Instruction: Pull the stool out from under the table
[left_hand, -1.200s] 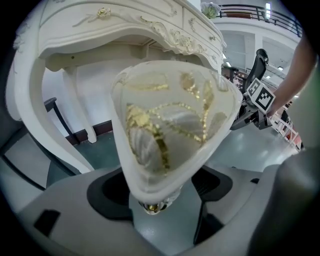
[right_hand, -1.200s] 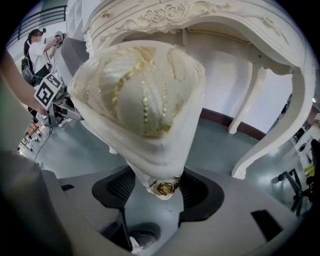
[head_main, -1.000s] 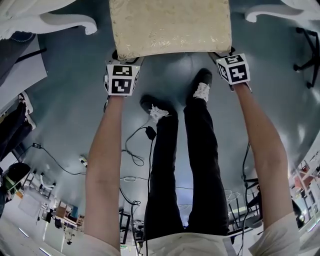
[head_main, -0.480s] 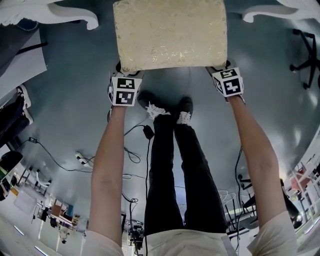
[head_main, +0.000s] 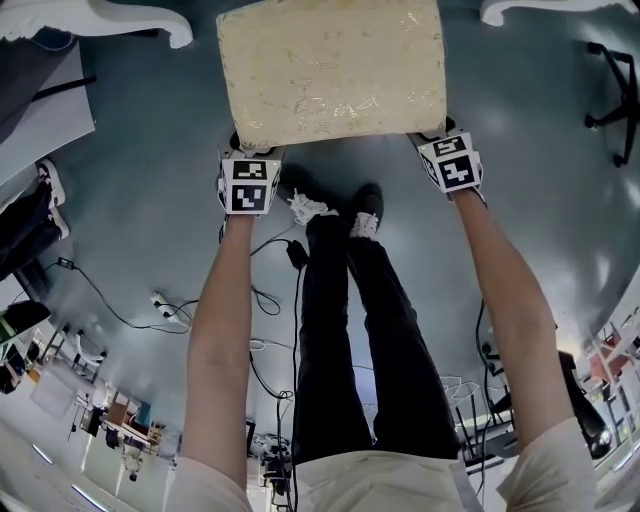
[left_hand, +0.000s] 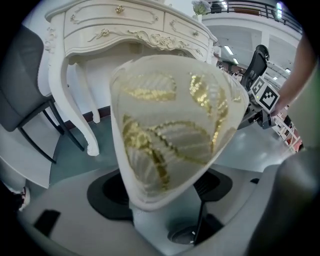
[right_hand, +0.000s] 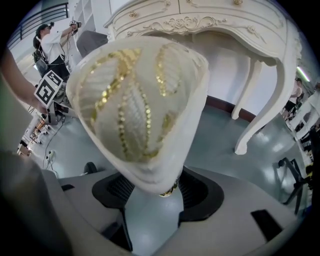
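We see the stool (head_main: 330, 70), its cream cushion gold-embroidered and level, just before the white table (head_main: 110, 18).

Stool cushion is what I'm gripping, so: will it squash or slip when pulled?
Likely squashes a little: the stool looks padded where the left gripper and right gripper hold it. Slip seems unlikely; the embroidered fabric looks textured.

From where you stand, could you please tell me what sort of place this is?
Probably a large indoor lab or workspace staged with furniture: a glossy grey floor trailing cables, an ornate white table, and a black office chair.
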